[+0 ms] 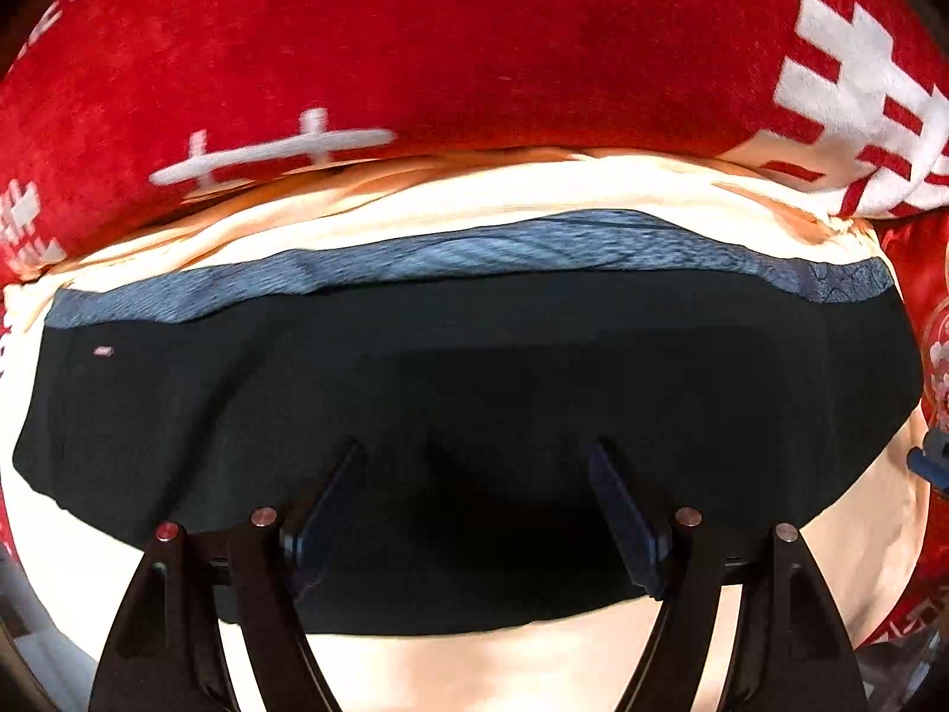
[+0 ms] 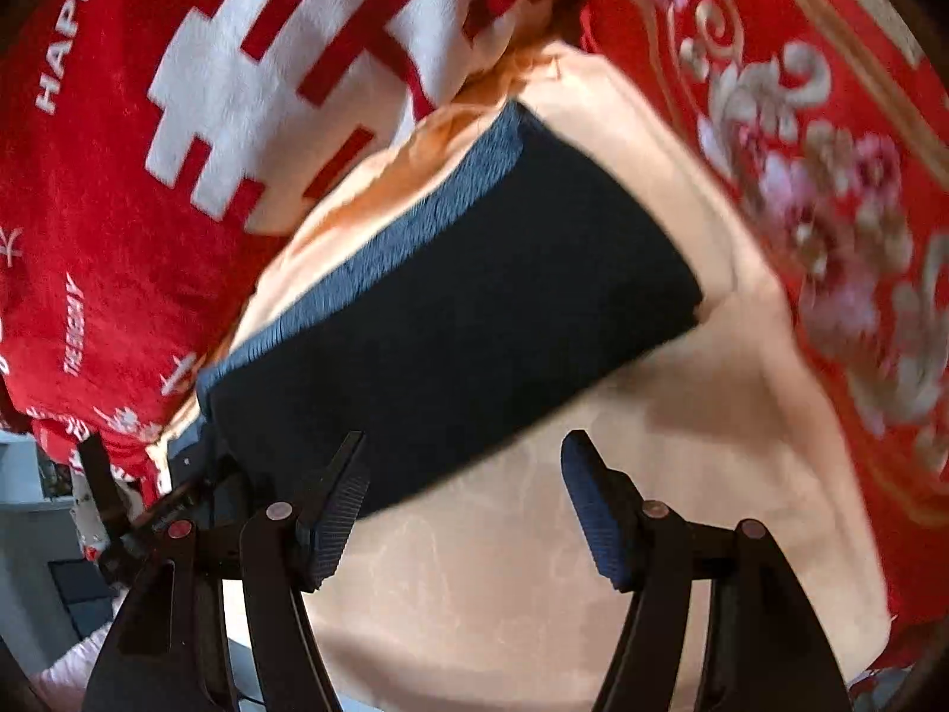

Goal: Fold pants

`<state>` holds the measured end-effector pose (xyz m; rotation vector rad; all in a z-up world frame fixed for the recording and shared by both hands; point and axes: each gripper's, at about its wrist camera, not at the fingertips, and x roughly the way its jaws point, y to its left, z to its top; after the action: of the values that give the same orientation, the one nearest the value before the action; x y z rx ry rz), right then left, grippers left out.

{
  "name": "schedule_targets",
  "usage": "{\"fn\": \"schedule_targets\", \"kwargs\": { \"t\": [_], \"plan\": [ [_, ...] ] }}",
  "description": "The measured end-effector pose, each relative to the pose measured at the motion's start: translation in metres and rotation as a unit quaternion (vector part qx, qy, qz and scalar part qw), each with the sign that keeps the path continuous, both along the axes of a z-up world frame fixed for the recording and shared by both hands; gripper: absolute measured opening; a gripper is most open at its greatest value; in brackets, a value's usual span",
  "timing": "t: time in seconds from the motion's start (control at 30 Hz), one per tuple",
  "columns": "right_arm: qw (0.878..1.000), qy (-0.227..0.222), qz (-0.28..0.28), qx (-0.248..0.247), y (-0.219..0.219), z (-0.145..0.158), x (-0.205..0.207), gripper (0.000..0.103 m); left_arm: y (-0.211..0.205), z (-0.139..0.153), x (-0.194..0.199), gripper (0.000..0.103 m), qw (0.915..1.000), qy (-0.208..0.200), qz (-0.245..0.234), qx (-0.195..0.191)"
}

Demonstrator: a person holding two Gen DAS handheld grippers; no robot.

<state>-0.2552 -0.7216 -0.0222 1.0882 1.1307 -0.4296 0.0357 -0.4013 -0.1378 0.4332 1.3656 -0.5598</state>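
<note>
The dark navy pants (image 1: 474, 380) lie folded into a compact rectangle on a pale peach cloth (image 1: 486, 664), with a blue-grey waistband (image 1: 474, 255) along the far edge. My left gripper (image 1: 477, 451) is open and empty, low over the near half of the pants. In the right wrist view the pants (image 2: 462, 320) run diagonally. My right gripper (image 2: 465, 445) is open and empty at their near long edge, with its left finger over the fabric and its right finger over the peach cloth (image 2: 534, 581).
A red blanket with white characters (image 1: 415, 47) is bunched behind the pants. A red floral bedcover (image 2: 830, 178) lies to the right. The other gripper's body (image 2: 148, 510) shows at the lower left of the right wrist view, near the bed edge.
</note>
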Motion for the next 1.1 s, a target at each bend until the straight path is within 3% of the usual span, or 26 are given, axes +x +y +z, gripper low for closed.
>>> {"fn": "schedule_targets", "kwargs": {
  "t": [0.23, 0.47, 0.67, 0.73, 0.87, 1.1],
  "plan": [
    [0.998, -0.003, 0.067, -0.019, 0.036, 0.009, 0.04, 0.07, 0.061, 0.006, 0.027, 0.078, 0.999, -0.017, 0.042, 0.004],
    [0.993, -0.03, 0.111, -0.009, 0.103, 0.019, 0.096, 0.07, 0.14, 0.001, 0.073, 0.078, 0.9968, -0.037, 0.069, 0.017],
    [0.977, -0.059, 0.206, -0.013, 0.188, 0.032, 0.189, 0.07, 0.208, 0.003, 0.127, 0.078, 0.9937, -0.055, 0.097, 0.013],
    [0.966, -0.073, 0.248, -0.012, 0.218, 0.038, 0.232, 0.07, 0.236, 0.004, 0.148, 0.078, 0.9922, -0.07, 0.102, 0.017],
    [0.932, -0.085, 0.35, -0.026, 0.284, 0.041, 0.326, 0.07, 0.284, 0.005, 0.182, 0.078, 0.9868, -0.089, 0.135, 0.005],
    [0.865, -0.095, 0.493, -0.002, 0.398, 0.014, 0.46, 0.07, 0.349, -0.021, 0.215, 0.078, 0.9803, -0.056, 0.189, -0.013]
  ]
}}
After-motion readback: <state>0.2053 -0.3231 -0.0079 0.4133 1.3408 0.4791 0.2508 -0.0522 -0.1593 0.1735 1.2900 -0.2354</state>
